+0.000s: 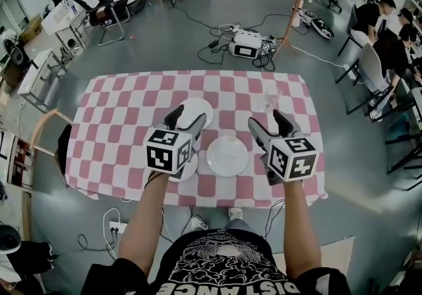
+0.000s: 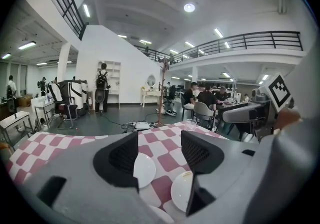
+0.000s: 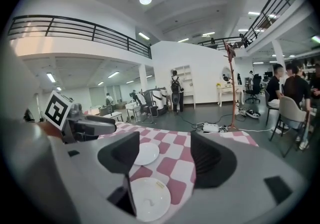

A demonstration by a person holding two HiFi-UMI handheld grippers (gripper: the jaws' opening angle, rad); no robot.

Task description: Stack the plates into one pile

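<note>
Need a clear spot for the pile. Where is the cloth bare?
Bare: left side of the checked cloth, beside the far plate and the near-left plate; the far right corner past the glass. Crowded: the middle, with those, the centre plate, the left hand-held gripper and right hand-held gripper.

On the table (image 1: 119, 109): three plates, one glass.
- The far plate (image 1: 201, 107) lies ahead of the left gripper (image 1: 186, 117), partly under its jaws' tips.
- The middle plate (image 1: 227, 155) lies right of the left jaws and left of the right gripper (image 1: 268, 120), back from both sets of tips.
- The near plate (image 1: 189, 171) lies under the left gripper's body, just beside the middle plate.
- The glass (image 1: 271, 97) stands just ahead of the right jaws.
</note>
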